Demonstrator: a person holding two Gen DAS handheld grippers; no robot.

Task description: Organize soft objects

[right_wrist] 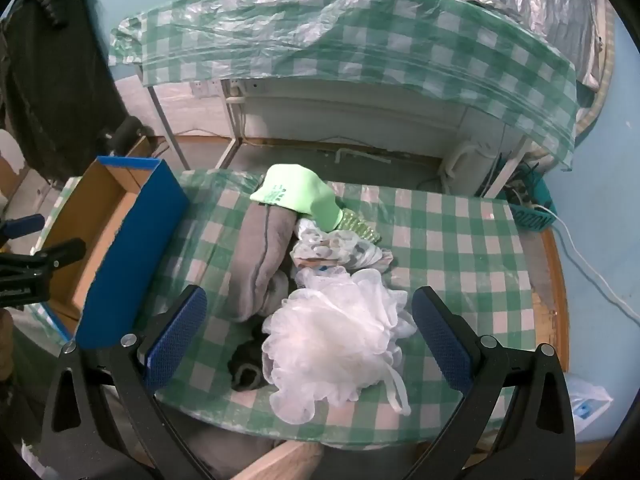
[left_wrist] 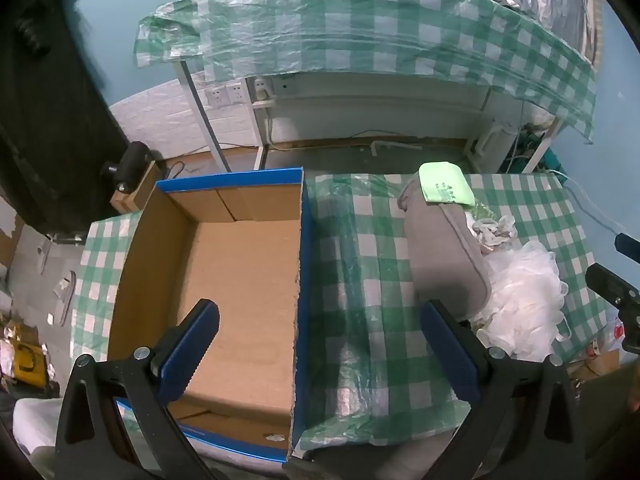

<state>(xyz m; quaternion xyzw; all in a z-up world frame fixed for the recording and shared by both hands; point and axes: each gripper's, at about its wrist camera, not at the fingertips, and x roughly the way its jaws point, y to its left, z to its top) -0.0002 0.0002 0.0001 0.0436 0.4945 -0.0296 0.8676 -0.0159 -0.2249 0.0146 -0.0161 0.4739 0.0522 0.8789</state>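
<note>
Both tools spread wide and empty, left tool (left_wrist: 320,344) above the bare cardboard box (left_wrist: 240,272) at lower left, right tool (right_wrist: 310,340) over the white mesh puff (right_wrist: 336,336) heaped centre-frame with grey cloth (right_wrist: 260,256) on the desk (right_wrist: 460,248), probably to bracket its bulk.

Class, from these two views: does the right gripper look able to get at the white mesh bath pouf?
Probably yes. The right gripper hangs with jaws wide open, the white mesh bath pouf lies between them on top of the pile, nothing covering it.
</note>
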